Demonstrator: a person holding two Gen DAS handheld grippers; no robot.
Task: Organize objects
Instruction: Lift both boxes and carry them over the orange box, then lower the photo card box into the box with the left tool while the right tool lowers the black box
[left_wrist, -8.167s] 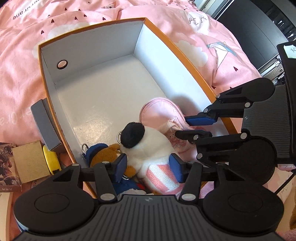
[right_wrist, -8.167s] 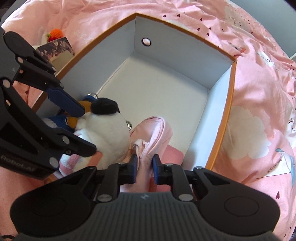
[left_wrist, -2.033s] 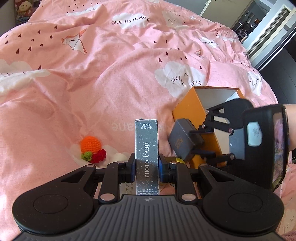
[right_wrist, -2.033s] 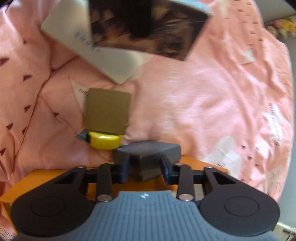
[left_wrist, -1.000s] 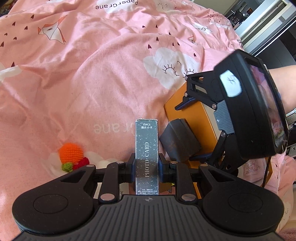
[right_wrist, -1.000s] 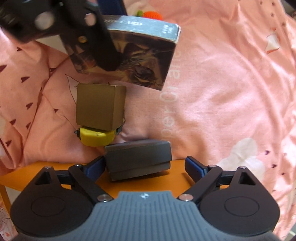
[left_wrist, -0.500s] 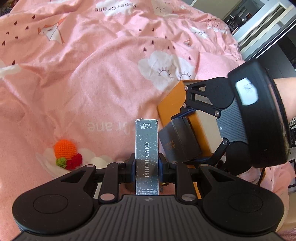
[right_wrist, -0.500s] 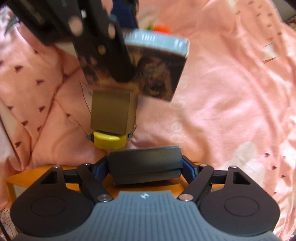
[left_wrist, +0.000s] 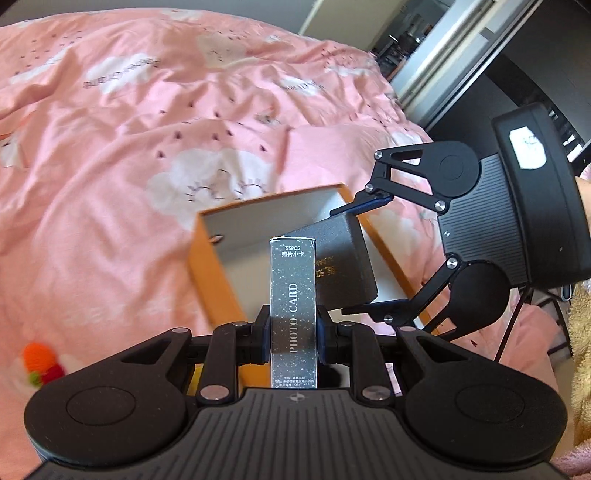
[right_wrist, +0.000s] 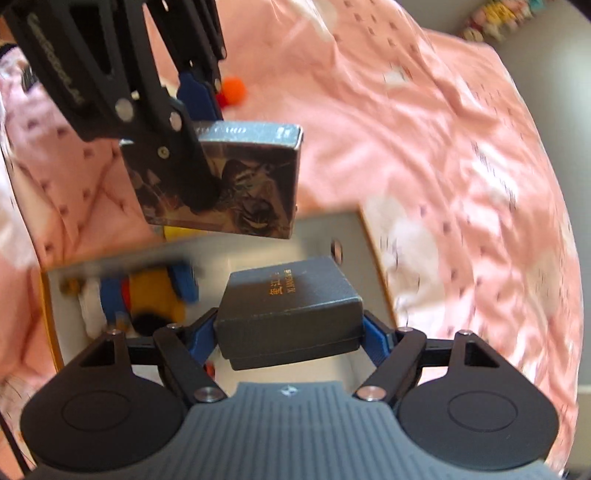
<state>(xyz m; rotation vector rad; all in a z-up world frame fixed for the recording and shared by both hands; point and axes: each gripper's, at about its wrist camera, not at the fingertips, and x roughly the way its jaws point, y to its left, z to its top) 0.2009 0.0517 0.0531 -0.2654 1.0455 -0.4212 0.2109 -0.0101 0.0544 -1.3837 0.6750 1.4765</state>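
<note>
A silver "PHOTO CARD" box (left_wrist: 293, 314) stands upright in my left gripper (left_wrist: 293, 328), which is shut on it. From the right wrist view the same photo card box (right_wrist: 236, 184) hangs above the near-left wall of the orange-rimmed box (right_wrist: 373, 236). My right gripper (right_wrist: 290, 332) is shut on a dark grey box with gold lettering (right_wrist: 288, 314), both pads pressing its sides. It holds that grey box (left_wrist: 343, 269) over the white inside of the orange box (left_wrist: 210, 258). Plush toys (right_wrist: 147, 295) lie blurred at one end inside.
Pink patterned bedding (left_wrist: 129, 166) surrounds the box. An orange crochet toy (left_wrist: 38, 356) lies on it to the left, and a yellow object (right_wrist: 177, 233) peeks out behind the box wall. A dark doorway and furniture (left_wrist: 517, 74) stand past the bed's right side.
My right gripper's jaws closed onto the dark grey box and lifted it from beside the orange box to above its open inside. My left gripper rose with the photo card box.
</note>
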